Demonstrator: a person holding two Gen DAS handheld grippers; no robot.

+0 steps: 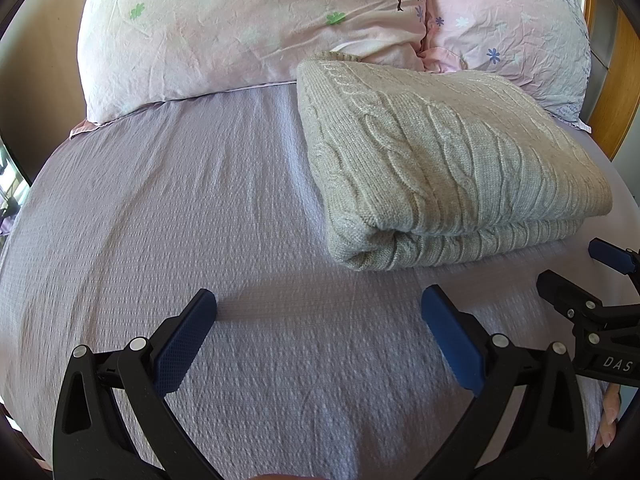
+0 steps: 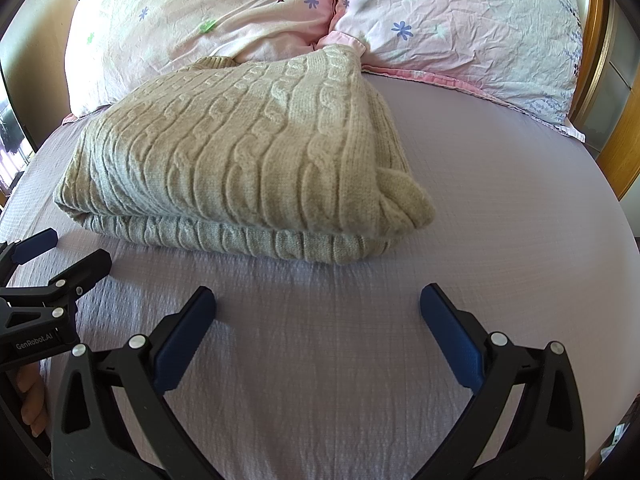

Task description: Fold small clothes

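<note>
A beige cable-knit sweater [image 1: 448, 160] lies folded into a thick rectangle on the lilac bed sheet [image 1: 180, 220]; it also shows in the right wrist view [image 2: 240, 152]. My left gripper [image 1: 319, 308] is open and empty, hovering over the sheet just in front of the sweater's near left corner. My right gripper [image 2: 318, 306] is open and empty, in front of the sweater's near edge. The right gripper also shows at the right edge of the left wrist view [image 1: 576, 270], and the left gripper at the left edge of the right wrist view [image 2: 68, 250]. Both are apart from the sweater.
Two pink floral pillows [image 1: 248, 28] [image 2: 460, 28] lie at the head of the bed behind the sweater. A wooden headboard [image 2: 624, 152] stands at the right. Bare sheet [image 2: 500, 180] lies to the sweater's right.
</note>
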